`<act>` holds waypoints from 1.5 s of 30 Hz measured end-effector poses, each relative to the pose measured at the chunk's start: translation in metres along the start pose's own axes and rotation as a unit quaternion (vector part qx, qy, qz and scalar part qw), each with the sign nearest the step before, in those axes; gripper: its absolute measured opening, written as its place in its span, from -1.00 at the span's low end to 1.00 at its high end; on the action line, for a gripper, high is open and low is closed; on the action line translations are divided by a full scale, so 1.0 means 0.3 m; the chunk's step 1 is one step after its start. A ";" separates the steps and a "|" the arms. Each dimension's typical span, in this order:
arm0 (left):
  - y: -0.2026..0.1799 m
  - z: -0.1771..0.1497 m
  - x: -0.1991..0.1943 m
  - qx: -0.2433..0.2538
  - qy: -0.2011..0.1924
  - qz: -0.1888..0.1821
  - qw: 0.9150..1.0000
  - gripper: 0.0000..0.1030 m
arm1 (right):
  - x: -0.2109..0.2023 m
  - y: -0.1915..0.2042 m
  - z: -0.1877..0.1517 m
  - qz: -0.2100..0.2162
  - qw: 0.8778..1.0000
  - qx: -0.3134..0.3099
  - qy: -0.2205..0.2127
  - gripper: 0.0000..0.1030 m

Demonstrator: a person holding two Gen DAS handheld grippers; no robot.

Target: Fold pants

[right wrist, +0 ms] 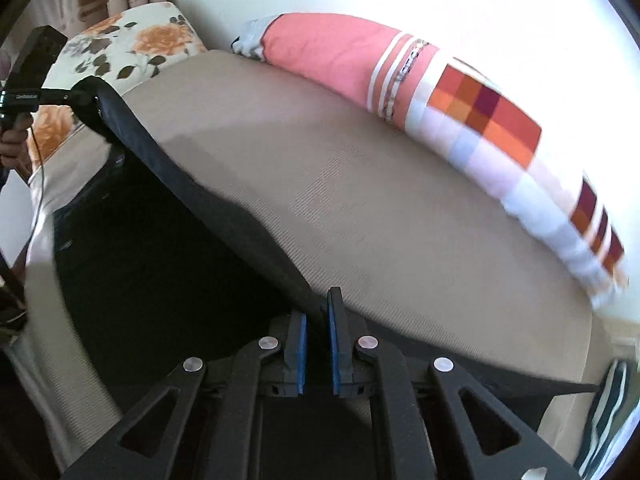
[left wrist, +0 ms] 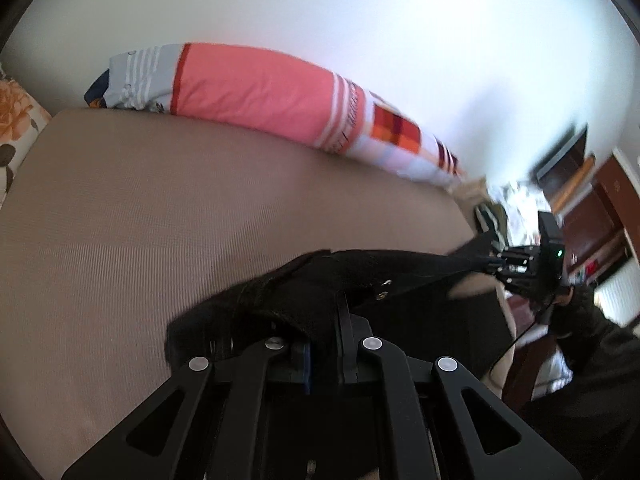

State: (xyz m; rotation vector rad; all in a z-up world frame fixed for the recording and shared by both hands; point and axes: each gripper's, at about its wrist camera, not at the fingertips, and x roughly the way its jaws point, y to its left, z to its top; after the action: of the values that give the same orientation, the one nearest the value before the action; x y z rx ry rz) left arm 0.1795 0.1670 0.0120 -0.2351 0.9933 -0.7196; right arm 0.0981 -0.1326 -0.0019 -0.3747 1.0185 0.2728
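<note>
The black pants (left wrist: 360, 276) are stretched by the waistband between my two grippers, held above the tan bed (left wrist: 180, 208). My left gripper (left wrist: 320, 320) is shut on one end of the waistband; the cloth bunches over its fingers and hides them. My right gripper (right wrist: 318, 312) is shut on the other end, its blue pads (right wrist: 334, 340) close together with the waistband edge (right wrist: 180, 168) running away to the upper left. Each gripper shows in the other's view: the right one (left wrist: 516, 268) at the right, the left one (right wrist: 60, 96) at the far left. The rest of the pants (right wrist: 160, 280) hangs dark below.
A long pink and checked bolster (left wrist: 260, 92) lies along the bed's far edge against the white wall; it also shows in the right wrist view (right wrist: 400, 80). A flowered pillow (right wrist: 132, 44) sits at the bed's head. Brown furniture (left wrist: 592, 216) stands at the right.
</note>
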 end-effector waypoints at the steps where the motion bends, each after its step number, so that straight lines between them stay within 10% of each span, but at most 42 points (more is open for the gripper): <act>1: -0.005 -0.030 -0.007 0.003 0.006 0.000 1.000 -0.82 | -0.006 0.034 -0.024 0.003 1.000 0.002 0.002 -0.88; 13: 0.071 -0.424 0.112 0.008 0.165 0.043 0.985 -0.72 | 0.155 0.250 -0.323 0.065 0.994 0.030 0.088 -0.88; 26: 0.049 -0.348 0.011 -0.094 0.184 0.040 0.978 -0.56 | 0.196 0.238 -0.312 0.061 0.993 0.045 0.092 -0.85; 28: 0.064 -0.346 -0.005 -0.130 0.184 0.052 0.973 0.36 | 0.191 0.240 -0.328 0.062 0.993 0.051 0.087 -0.85; 31: 0.097 -0.349 -0.054 -0.180 0.143 0.070 0.971 0.60 | 0.183 0.236 -0.345 0.063 0.993 0.055 0.079 -0.85; 39: 0.153 -0.437 -0.134 -0.355 0.117 0.118 0.920 0.56 | 0.168 0.223 -0.386 0.066 0.994 0.064 0.065 -0.84; 45: 0.089 -0.528 -0.053 -0.404 0.120 0.104 0.901 0.16 | 0.171 0.200 -0.410 0.068 0.993 0.068 0.062 -0.84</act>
State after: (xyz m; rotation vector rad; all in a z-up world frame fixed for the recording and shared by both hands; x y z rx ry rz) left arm 0.0547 0.2187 -0.0763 -0.7640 1.4992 -0.1009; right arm 0.0050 -0.1283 -0.1146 -0.2004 1.1805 0.3033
